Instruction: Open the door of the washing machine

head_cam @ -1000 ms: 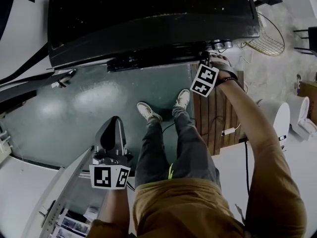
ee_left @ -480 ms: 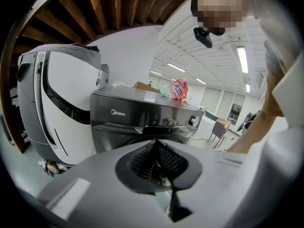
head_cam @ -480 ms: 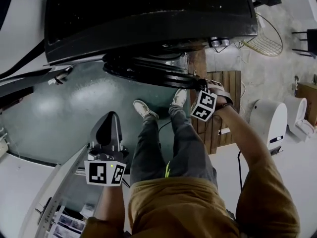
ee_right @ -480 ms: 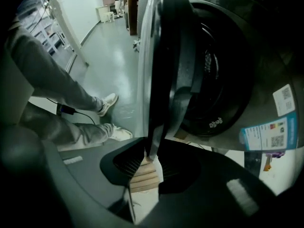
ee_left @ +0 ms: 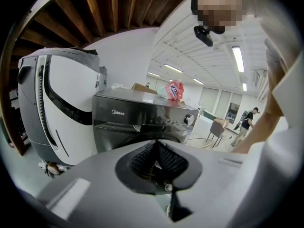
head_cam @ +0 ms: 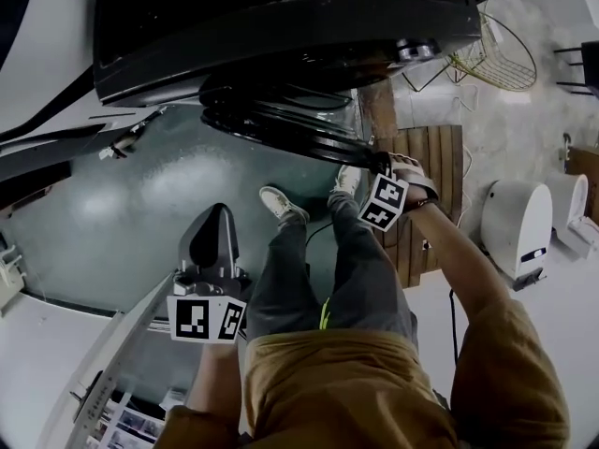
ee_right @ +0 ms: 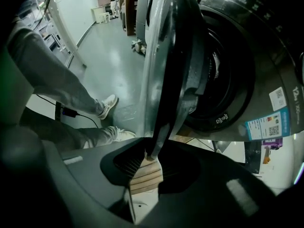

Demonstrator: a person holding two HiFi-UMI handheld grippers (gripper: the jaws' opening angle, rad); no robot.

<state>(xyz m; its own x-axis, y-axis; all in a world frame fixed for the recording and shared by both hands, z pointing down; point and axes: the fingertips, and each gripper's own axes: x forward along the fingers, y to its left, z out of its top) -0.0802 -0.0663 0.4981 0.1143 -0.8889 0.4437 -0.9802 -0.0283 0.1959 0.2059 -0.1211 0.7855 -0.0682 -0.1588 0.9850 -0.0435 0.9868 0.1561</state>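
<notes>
Pinching rim of door [ee_right: 167,70] between jaws: right hand-held gripper [ee_right: 151,156]; left hand-held gripper [ee_left: 156,148] closed, empty.

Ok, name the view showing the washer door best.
The right gripper view: the door, swung off the drum, fills it, its edge clamped by the right gripper. The head view shows it foreshortened from above; in the left gripper view the left gripper mostly blocks it.
</notes>
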